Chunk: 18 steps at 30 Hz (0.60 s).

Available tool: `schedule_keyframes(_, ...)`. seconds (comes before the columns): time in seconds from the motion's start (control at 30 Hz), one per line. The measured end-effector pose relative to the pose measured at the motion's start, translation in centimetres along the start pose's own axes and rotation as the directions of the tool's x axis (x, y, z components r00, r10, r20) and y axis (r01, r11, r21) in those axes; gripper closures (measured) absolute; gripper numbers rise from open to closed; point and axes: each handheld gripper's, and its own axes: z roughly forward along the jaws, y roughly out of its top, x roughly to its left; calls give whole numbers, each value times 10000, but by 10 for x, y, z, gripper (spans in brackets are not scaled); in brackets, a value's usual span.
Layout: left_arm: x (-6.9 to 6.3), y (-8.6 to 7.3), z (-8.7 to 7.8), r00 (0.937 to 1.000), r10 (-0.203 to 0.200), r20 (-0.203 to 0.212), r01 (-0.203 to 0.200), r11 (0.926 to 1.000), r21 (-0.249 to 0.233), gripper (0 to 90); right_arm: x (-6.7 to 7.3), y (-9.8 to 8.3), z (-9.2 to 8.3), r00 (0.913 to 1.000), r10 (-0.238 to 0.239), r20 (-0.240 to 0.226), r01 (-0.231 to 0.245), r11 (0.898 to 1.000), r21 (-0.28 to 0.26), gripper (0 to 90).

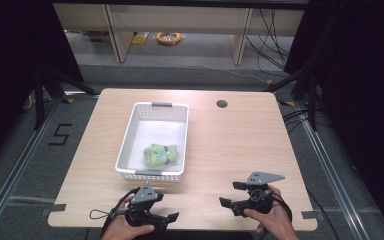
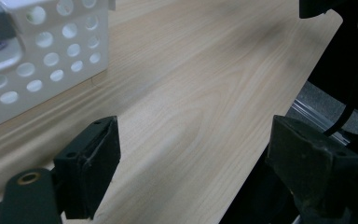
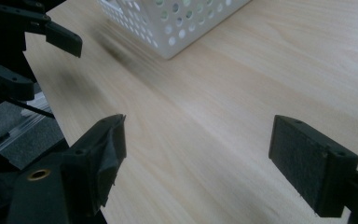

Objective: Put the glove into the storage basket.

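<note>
A white perforated basket stands on the wooden table, left of centre. A bundled green cloth item lies inside at its near end. My left gripper hovers low at the table's near edge, just in front of the basket, pointing right. Its jaws are open with only bare wood between them. My right gripper is near the front right, pointing left toward the other one. It is also open and empty. The basket's corner and the left gripper appear beyond it.
The basket's wall is close on the left in the left gripper view. A round cable hole sits at the table's far side. The table's front edge runs just under both hands. Bare wood lies right of the basket.
</note>
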Motion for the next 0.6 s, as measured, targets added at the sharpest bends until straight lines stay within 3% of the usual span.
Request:
schedule_keyframes(0.07,-1,-2,1,10000,70,-30,-70,10000,-25,165,-2,-4,-1,9998,-210,-11,210,9997,-100,187)
schedule_keyframes(0.1,-1,-3,2,9996,260,-63,-260,9996,-53,165,0,-6,-2,9999,74,-113,-75,10000,-60,184)
schedule_keyframes(0.13,-1,-3,1,9991,418,-40,-418,9991,34,164,0,-7,-3,9999,-89,-102,88,9999,-112,181)
schedule_keyframes(0.17,-1,-4,1,9992,390,-101,-389,9992,104,164,1,-9,-3,10000,-24,-34,23,9999,-160,180)
schedule_keyframes(0.2,-1,-4,1,9991,428,-76,-427,9990,153,162,-1,-10,-4,9994,-348,43,348,9993,-145,180)
schedule_keyframes(0.23,-1,-5,1,9989,423,-179,-420,9989,197,160,2,-12,-5,10000,-93,-12,92,9998,-152,180)
schedule_keyframes(0.27,-1,-7,2,9991,374,-175,-368,9989,294,157,2,-14,-6,9999,-156,25,156,9998,-80,179)
schedule_keyframes(0.3,-3,-9,3,9996,225,-164,-222,9995,211,157,5,-15,-7,9996,-79,280,80,10000,-48,179)
schedule_keyframes(0.4,-4,-11,3,9983,533,-240,-518,9970,566,157,5,-20,-7,9992,-335,203,336,9994,-63,180)
schedule_keyframes(0.47,-8,-13,4,9987,468,-210,-457,9976,513,157,8,-25,-9,9995,-140,276,134,9997,225,179)
schedule_keyframes(0.57,-10,-15,4,9982,586,-108,-579,9967,570,157,6,-31,-8,9985,-443,321,426,9978,515,178)
schedule_keyframes(0.6,-11,-16,3,9989,452,-110,-445,9973,584,157,7,-33,-9,9962,-576,649,536,9966,618,177)
